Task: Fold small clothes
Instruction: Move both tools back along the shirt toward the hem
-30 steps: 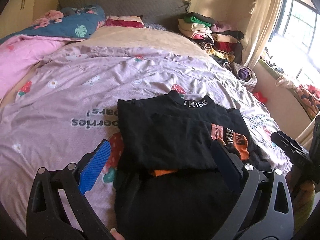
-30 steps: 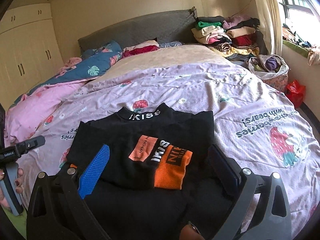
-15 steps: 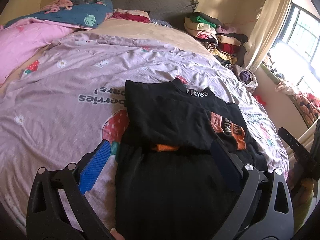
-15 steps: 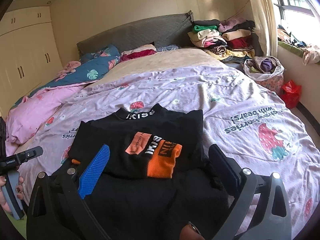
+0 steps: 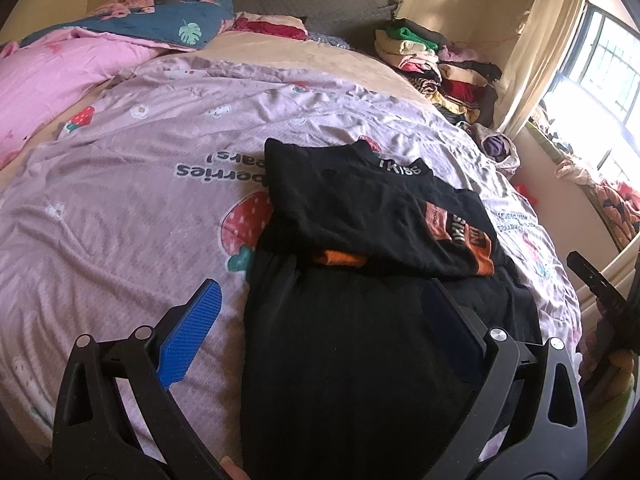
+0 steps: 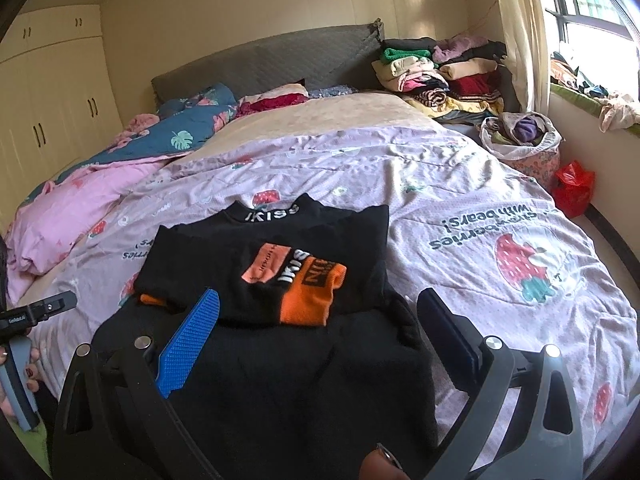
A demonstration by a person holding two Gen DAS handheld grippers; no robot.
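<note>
A black top point(image 5: 360, 216) with an orange sleeve patch point(image 5: 460, 236) lies on the lilac strawberry bedcover point(image 5: 132, 216), its sleeves folded in over the chest. It also shows in the right wrist view point(image 6: 256, 268) with the orange patch point(image 6: 304, 280) on top. Its lower half point(image 6: 288, 392) spreads toward the bed's near edge. My left gripper point(image 5: 320, 308) is open and empty, held above the top's lower half. My right gripper point(image 6: 320, 316) is open and empty, above the top near the orange patch.
A pink duvet point(image 5: 44, 76) and blue leaf-print quilt point(image 5: 188, 16) lie at the head of the bed. Stacks of folded clothes point(image 6: 440, 68) sit at the far right corner. A basket of clothes point(image 6: 520, 136) and a red bag point(image 6: 572, 188) stand on the floor by the window.
Both grippers have drawn back toward the near edge of the bed and risen a little, so more of the top's lower half shows. The top has not moved.
</note>
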